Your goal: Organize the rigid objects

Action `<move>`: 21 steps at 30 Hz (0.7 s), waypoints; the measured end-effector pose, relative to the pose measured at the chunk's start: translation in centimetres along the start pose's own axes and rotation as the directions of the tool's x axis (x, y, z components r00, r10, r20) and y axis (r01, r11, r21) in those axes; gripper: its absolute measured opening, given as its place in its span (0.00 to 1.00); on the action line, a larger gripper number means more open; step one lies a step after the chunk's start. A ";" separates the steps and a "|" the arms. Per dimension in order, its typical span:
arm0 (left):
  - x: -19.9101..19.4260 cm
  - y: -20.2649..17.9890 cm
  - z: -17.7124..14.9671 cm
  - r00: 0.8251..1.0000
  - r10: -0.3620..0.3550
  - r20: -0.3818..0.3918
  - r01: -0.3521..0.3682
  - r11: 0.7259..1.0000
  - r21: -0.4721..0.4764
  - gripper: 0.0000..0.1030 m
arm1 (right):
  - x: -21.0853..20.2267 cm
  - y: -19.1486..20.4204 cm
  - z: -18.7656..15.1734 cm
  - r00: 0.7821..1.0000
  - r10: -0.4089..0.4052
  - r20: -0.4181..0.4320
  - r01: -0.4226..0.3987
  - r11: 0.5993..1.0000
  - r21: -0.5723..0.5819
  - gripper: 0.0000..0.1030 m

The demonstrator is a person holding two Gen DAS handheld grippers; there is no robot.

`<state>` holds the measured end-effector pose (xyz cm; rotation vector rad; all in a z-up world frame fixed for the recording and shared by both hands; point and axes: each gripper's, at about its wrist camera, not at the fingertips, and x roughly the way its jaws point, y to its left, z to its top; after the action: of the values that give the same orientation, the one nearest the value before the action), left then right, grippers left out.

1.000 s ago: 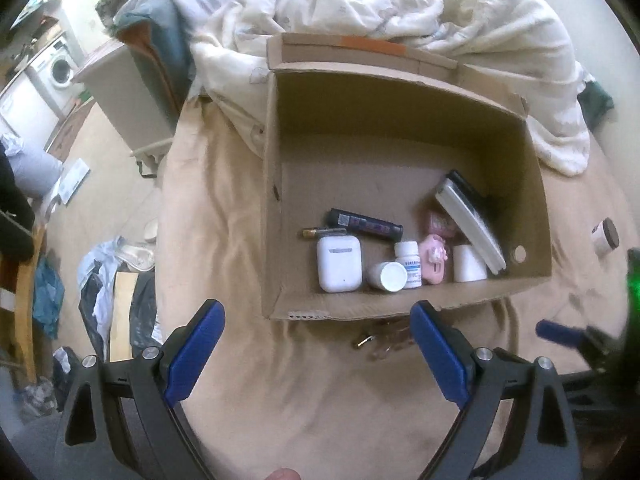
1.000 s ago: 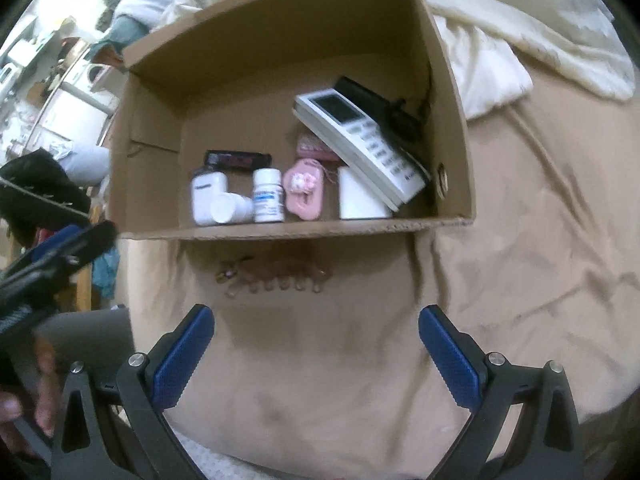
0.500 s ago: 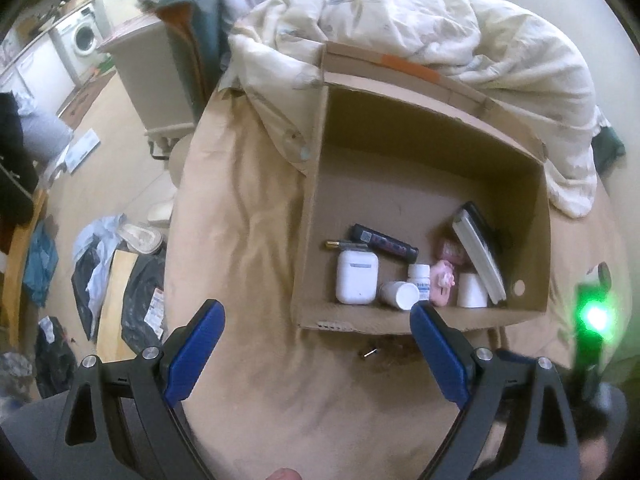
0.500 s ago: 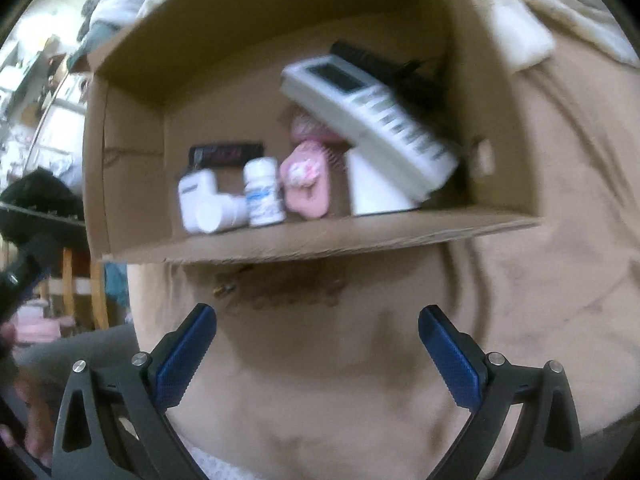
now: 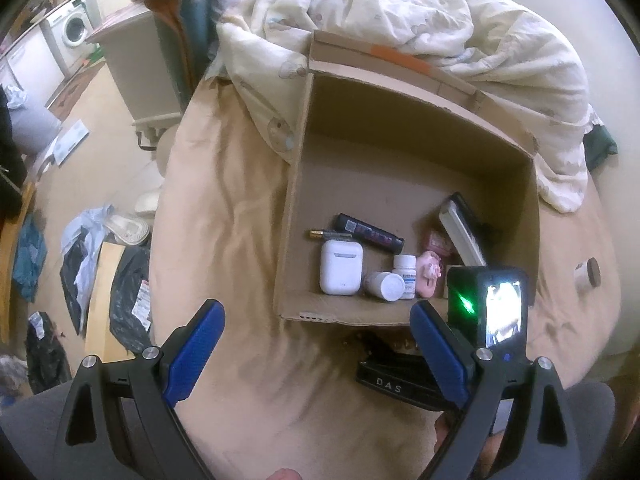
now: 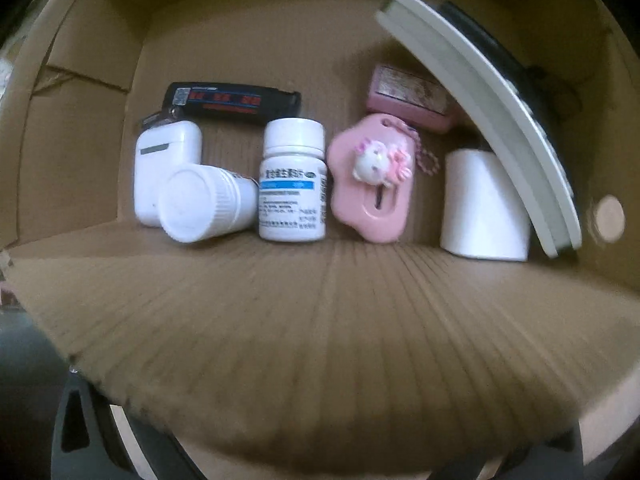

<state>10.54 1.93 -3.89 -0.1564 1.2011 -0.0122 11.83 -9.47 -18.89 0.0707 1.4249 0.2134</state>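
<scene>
A cardboard box (image 5: pixel 400 128) lies on the beige bed. Inside it are a white earbud case (image 6: pixel 166 168), two white pill bottles (image 6: pixel 293 184), a pink charm (image 6: pixel 372 184), a black tube (image 6: pixel 234 102) and a white calculator (image 6: pixel 480 120). A brown hair claw (image 5: pixel 370 338) lies on the sheet just before the box's near wall (image 6: pixel 320 340). My right gripper (image 5: pixel 384 356) hangs over the claw; its finger arms (image 6: pixel 76 420) stand wide and the wall hides its pads. My left gripper (image 5: pixel 316 352) is open and holds nothing, above the sheet in front of the box.
A rumpled cream duvet (image 5: pixel 400 20) lies behind the box. A small jar with a brown lid (image 5: pixel 586 276) rests on the bed to the right. Left of the bed are a bedside cabinet (image 5: pixel 140 72) and bags and slippers on the floor (image 5: pixel 100 260).
My right gripper has sunk and moved toward the box; the near wall now covers its pads and the hair claw. Its body has come into the left wrist view. The left gripper barely moved.
</scene>
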 end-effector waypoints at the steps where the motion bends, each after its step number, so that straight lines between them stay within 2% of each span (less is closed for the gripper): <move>1: 0.1 0.0 0.0 1.000 0.004 -0.004 -0.004 1.000 0.002 0.90 | -0.1 0.0 -0.1 1.000 0.003 0.006 -0.003 1.000 -0.016 1.00; 2: 0.2 0.0 -0.1 1.000 0.006 -0.007 -0.006 1.000 0.001 0.90 | -0.3 0.2 -0.3 1.000 0.000 0.013 0.000 1.000 -0.030 0.95; 3: 0.3 0.1 -0.1 1.000 0.007 -0.009 -0.007 1.000 -0.002 0.90 | -0.6 0.1 -0.5 1.000 -0.002 0.014 0.003 0.999 -0.044 0.85; 5: 0.3 0.2 0.0 1.000 0.007 -0.009 -0.007 1.000 -0.011 0.90 | -1.6 -0.5 -1.0 0.999 0.040 0.013 -0.039 0.999 -0.035 0.74; 6: 0.3 0.2 0.0 1.000 0.007 -0.007 -0.007 1.000 -0.011 0.90 | -1.9 -0.8 -1.1 0.998 0.058 0.006 -0.058 0.998 -0.028 0.65; 8: 0.3 0.0 0.0 1.000 0.016 0.000 -0.016 1.000 -0.002 0.90 | -2.4 -1.7 -1.3 0.998 0.054 -0.013 -0.055 0.998 -0.041 0.52; 10: 0.4 -0.2 -0.1 1.000 0.022 0.001 -0.022 1.000 0.005 0.90 | -2.1 -1.8 -1.9 0.998 0.033 -0.048 -0.036 0.997 -0.073 0.52; 12: 0.6 -0.3 -0.2 0.999 0.035 0.000 -0.035 0.999 0.010 0.90 | -2.2 -2.2 -2.4 0.998 0.040 -0.045 -0.044 0.996 -0.076 0.52; 17: 1.1 0.7 -0.3 0.998 0.068 -0.012 -0.068 0.998 -0.016 0.90 | -2.8 -4.9 -2.6 0.999 0.034 -0.016 -0.034 0.999 0.000 0.52; 21: 1.1 1.4 -0.2 0.998 0.064 -0.014 -0.064 0.997 -0.038 0.90 | -3.4 -7.0 -2.5 0.995 0.091 -0.032 -0.089 0.994 0.070 0.52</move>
<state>10.62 3.14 -5.19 -0.1520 1.2193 0.0663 9.61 -17.19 -17.15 0.1882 1.4657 0.2415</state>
